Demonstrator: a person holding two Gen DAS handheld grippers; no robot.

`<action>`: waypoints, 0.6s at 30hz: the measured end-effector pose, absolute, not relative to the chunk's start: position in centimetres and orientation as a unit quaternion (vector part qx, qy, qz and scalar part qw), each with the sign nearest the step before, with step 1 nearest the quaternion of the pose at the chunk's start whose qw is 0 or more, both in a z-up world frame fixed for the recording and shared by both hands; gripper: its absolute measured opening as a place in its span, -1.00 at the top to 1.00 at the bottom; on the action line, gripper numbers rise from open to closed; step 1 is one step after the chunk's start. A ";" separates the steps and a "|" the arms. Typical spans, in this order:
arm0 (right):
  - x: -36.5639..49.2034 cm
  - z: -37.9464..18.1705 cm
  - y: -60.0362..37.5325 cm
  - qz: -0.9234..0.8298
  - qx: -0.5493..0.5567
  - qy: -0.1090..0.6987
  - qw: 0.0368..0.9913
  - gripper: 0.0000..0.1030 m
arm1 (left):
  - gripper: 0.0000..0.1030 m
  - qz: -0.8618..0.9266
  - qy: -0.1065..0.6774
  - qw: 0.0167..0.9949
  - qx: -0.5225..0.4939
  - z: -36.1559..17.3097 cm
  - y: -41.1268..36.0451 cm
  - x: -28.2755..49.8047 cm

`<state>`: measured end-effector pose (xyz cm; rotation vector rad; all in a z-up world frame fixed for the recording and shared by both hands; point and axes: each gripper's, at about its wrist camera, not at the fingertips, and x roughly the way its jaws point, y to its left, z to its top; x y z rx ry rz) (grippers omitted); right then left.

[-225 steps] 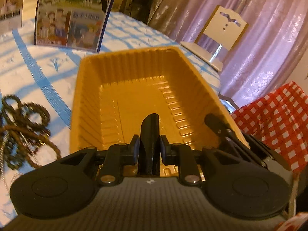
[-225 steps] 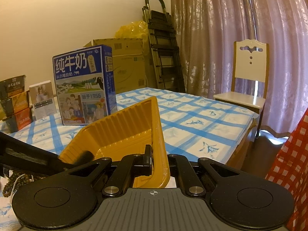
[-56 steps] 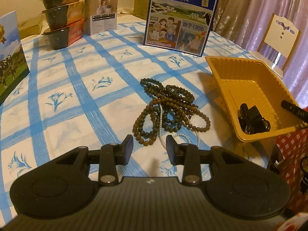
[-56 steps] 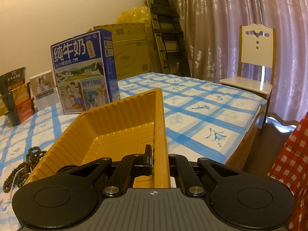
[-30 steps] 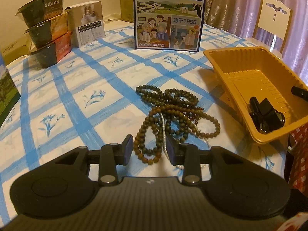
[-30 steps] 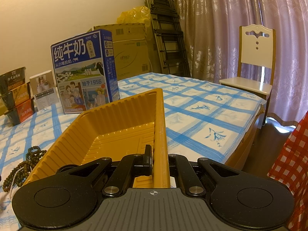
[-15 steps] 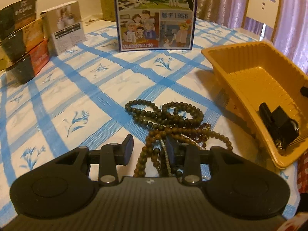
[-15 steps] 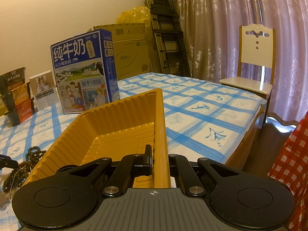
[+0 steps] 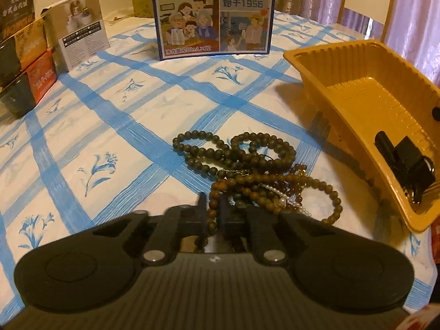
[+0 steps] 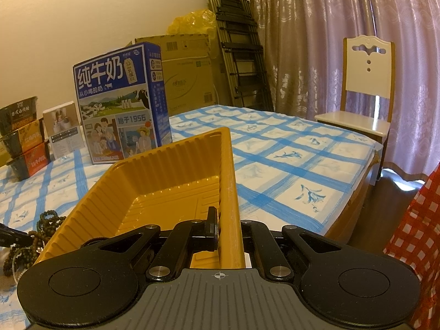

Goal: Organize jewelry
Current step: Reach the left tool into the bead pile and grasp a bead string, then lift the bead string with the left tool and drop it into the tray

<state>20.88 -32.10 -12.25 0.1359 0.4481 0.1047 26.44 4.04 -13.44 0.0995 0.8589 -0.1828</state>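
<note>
A tangle of necklaces lies on the blue-checked tablecloth: a dark green bead strand, a brown bead strand and a thin pearl string. My left gripper is down on the near end of the pile, its jaws closing with brown beads pinched between the pads. My right gripper is shut on the side wall of the yellow tray, one finger inside and one outside. The yellow tray stands tilted and holds a black item. The bead pile shows left of the tray.
A blue milk carton stands behind the beads. A small white box and stacked bowls are at far left. A white chair, a folded ladder and curtains lie beyond the table edge. Red checked cloth is at right.
My left gripper came forward and down onto the bead pile and its jaws closed on brown beads. The right gripper and the tray have not moved.
</note>
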 end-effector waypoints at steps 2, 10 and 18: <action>20.9 -12.2 -32.1 0.052 0.066 0.222 0.971 0.91 | 0.89 -0.087 0.408 0.908 0.044 -12.7 4.3 25.8; 20.9 -12.1 -32.0 0.055 0.067 0.221 0.971 0.91 | 0.89 -0.083 0.360 0.929 0.027 -7.4 5.9 22.4; 21.5 -11.8 -32.0 0.065 0.072 0.219 0.971 0.91 | 0.89 -0.080 0.307 0.948 0.024 -1.3 6.5 19.4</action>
